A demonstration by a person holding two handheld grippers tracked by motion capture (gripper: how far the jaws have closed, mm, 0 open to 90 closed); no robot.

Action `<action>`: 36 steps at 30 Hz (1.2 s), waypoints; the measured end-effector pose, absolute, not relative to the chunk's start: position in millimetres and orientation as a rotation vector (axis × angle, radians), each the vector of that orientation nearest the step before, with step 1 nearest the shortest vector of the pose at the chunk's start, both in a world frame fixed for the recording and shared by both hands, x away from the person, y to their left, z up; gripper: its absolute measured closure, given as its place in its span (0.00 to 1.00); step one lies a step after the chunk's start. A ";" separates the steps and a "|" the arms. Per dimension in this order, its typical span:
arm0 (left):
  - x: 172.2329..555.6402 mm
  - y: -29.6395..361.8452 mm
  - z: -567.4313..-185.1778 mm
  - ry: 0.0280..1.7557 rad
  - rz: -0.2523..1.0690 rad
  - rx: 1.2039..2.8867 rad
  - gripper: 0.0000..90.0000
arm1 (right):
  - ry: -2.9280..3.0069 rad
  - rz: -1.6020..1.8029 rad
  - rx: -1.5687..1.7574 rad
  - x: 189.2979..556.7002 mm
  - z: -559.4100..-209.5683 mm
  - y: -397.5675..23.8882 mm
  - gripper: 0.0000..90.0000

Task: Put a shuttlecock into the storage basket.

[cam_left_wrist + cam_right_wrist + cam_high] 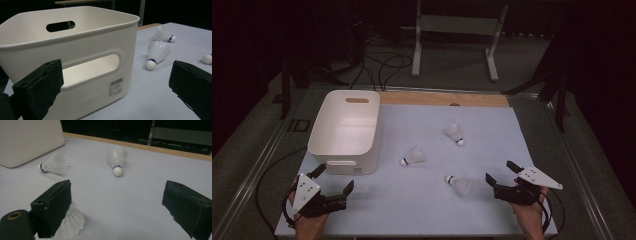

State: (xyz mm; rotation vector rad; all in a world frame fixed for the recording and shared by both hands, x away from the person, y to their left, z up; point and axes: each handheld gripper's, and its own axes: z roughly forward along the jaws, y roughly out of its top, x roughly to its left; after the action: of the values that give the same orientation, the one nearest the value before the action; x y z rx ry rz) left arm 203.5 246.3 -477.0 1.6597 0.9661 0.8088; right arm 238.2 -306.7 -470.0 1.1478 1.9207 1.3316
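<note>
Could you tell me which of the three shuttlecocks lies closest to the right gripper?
The shuttlecock at the near right, just left of the right gripper. The one beside the white bin and the one toward the far edge lie farther off.

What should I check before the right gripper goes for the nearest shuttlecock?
1. Right gripper open, nothing between its jaws: ok.
2. Nearest shuttlecock lies on its side, apart from the gripper, clear of the other two: ok.
3. Left gripper open, by the white bin, away from the right gripper's path: ok.
4. Bin upright with its opening free: ok.
5. Bin interior: nothing seen in it from the high view: ok.
6. Middle shuttlecock and far shuttlecock on the mat: ok.
</note>
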 end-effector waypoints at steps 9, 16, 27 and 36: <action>203.7 244.6 -477.2 0.967 0.814 1.658 0.00 | 1.926 1.323 1.161 239.5 -470.6 -305.3 0.10; 203.4 243.7 -477.4 0.966 0.819 1.659 0.00 | 1.943 1.308 1.168 241.7 -469.3 -301.4 0.10; 203.6 242.6 -477.8 0.965 0.827 1.663 0.00 | 1.927 1.333 1.172 241.3 -462.4 -300.3 0.10; 204.1 243.4 -478.6 0.979 0.833 1.651 0.00 | 1.946 1.317 1.178 243.8 -457.2 -296.0 0.10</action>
State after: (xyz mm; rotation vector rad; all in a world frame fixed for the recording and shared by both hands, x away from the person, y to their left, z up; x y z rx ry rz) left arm 204.1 243.4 -478.6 1.6508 0.9793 0.8328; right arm 243.8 -296.0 -457.2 1.1778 1.9465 1.3170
